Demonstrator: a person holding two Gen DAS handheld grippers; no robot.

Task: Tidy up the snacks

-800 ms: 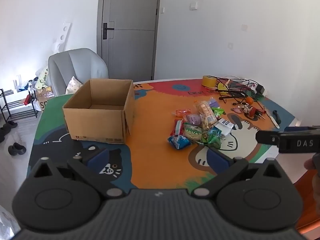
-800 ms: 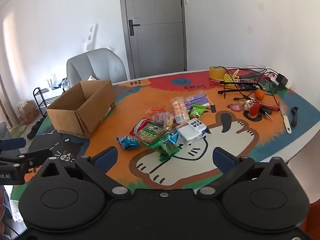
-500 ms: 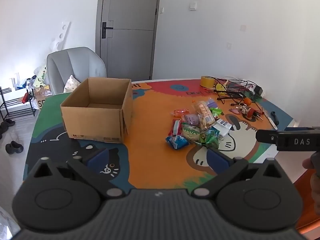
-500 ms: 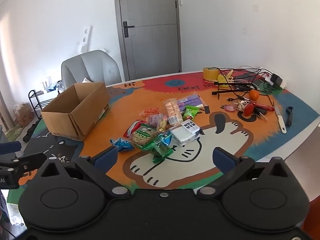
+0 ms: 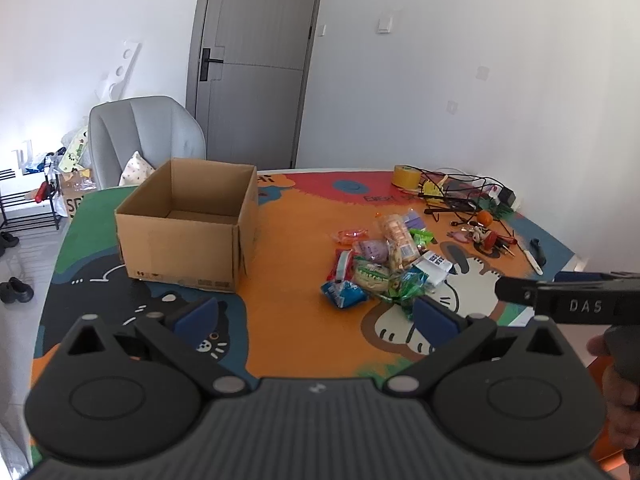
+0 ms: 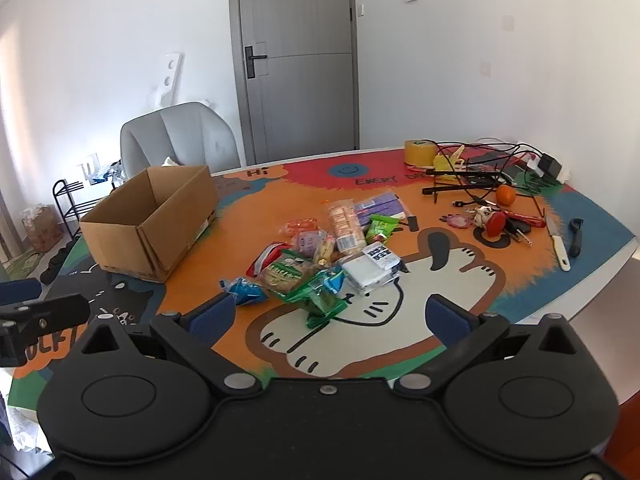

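Observation:
A pile of snack packets (image 5: 384,264) lies mid-table, also in the right wrist view (image 6: 324,252). An open, empty cardboard box (image 5: 188,224) stands to its left, seen in the right wrist view too (image 6: 152,220). My left gripper (image 5: 316,316) is open and empty, held above the near table edge. My right gripper (image 6: 328,316) is open and empty, just short of the pile. Each gripper's side shows in the other's view: the right one (image 5: 568,300), the left one (image 6: 36,316).
The table carries a colourful cartoon mat (image 6: 440,292). At the far right lie a tape roll (image 6: 419,152), tangled cables (image 6: 480,168), an orange (image 6: 506,195), keys (image 6: 496,222), a knife (image 6: 558,242). A grey chair (image 5: 140,136) stands behind the box.
Both grippers have drawn back and risen a little, so box and snack pile appear slightly farther. Nothing on the table has moved.

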